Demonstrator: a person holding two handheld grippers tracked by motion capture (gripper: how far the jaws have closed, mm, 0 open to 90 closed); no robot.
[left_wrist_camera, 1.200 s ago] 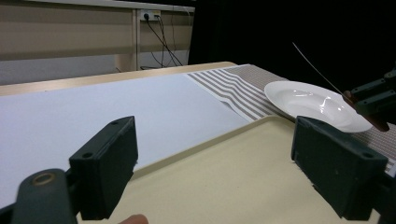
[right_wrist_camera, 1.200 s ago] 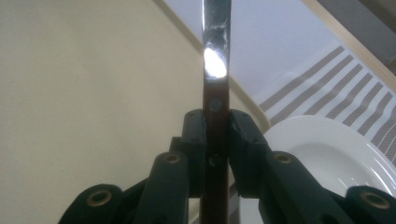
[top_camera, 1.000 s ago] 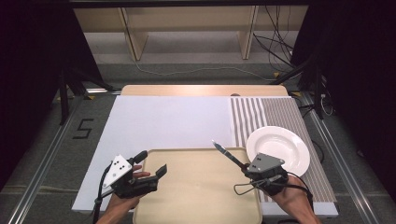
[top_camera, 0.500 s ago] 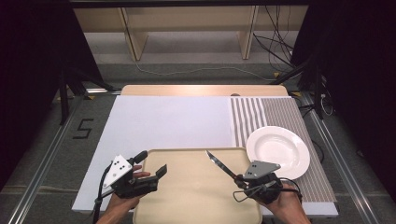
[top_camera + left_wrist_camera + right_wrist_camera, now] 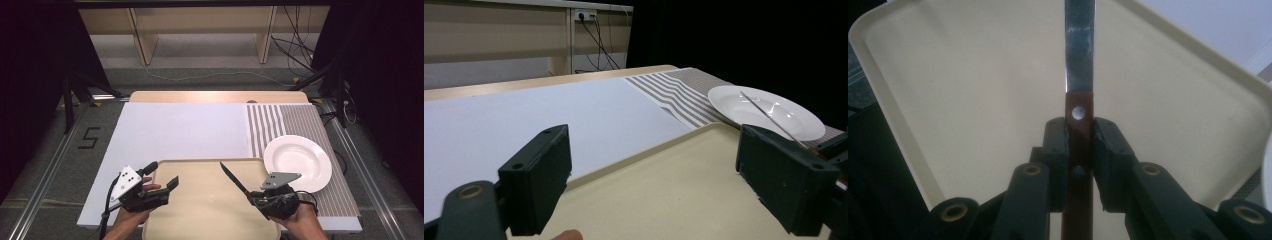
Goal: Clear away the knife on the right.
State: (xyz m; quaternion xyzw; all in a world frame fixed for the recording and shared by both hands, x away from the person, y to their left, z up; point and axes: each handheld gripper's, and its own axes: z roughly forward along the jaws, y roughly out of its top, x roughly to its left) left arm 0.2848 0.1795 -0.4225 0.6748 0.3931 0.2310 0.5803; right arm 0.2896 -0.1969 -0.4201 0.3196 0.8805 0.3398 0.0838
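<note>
My right gripper is shut on the brown riveted handle of a knife. The blade points up and left over the beige tray. In the right gripper view both pads press the handle of the knife, whose steel blade runs up over the tray. My left gripper hovers open over the tray's left rim with nothing between its fingers. In the left gripper view its gripper stands wide apart above the tray. A white plate lies right of the tray, with the knife passing before the plate.
A white mat covers the table's middle and a striped mat lies under the plate at the right. A bare wooden strip runs along the far edge. Cables and shelf legs stand on the floor beyond.
My right gripper has carried the knife leftward, from beside the plate to over the tray's right half. The left gripper has stayed put.
</note>
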